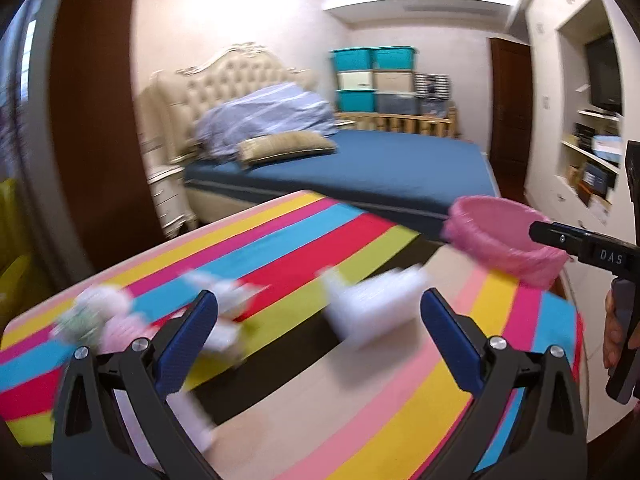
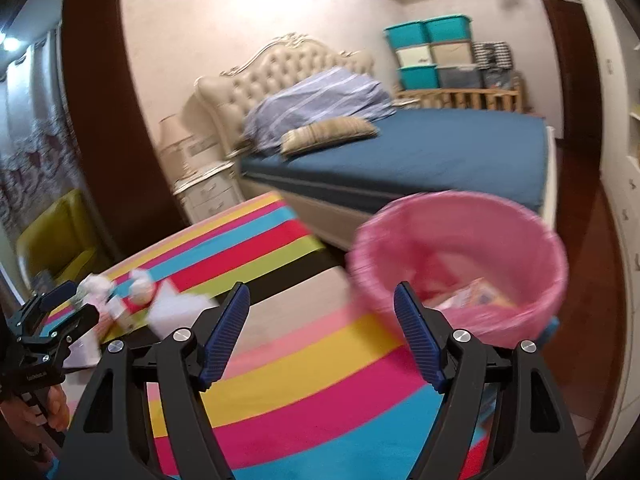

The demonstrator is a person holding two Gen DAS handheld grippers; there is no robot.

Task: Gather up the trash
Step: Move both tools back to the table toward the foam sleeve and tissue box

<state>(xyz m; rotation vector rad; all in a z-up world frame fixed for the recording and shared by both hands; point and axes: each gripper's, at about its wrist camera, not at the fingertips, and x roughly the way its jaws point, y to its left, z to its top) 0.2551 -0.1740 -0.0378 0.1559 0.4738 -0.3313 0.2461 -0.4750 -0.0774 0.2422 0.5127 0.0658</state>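
- Right now both tongs hang over the striped rug (image 2: 312, 364), each spread wide with nothing between its blue pads.
- The left gripper (image 1: 318, 328) looks down at scattered trash: a white paper piece (image 1: 372, 300) just beyond its tips at about twelve o'clock, another crumpled white scrap (image 1: 228, 300) beside its left pad, and a pink-and-white wad (image 1: 100, 316) out at ten o'clock — all smeared by motion blur, so I can't say exactly what they are.
- The right gripper (image 2: 322, 332) faces the pink bin (image 2: 460, 224), which stands on the rug at roughly one o'clock from it, lined with a pink bag and holding some pinkish wrappers (image 2: 476, 296) at the bottom.
- From the right wrist view the trash pile sits far off at nine o'clock, near the other tongs.
- Behind it all — a bed (image 1: 380, 168) with blue sheet, and stacked storage boxes (image 1: 374, 80).
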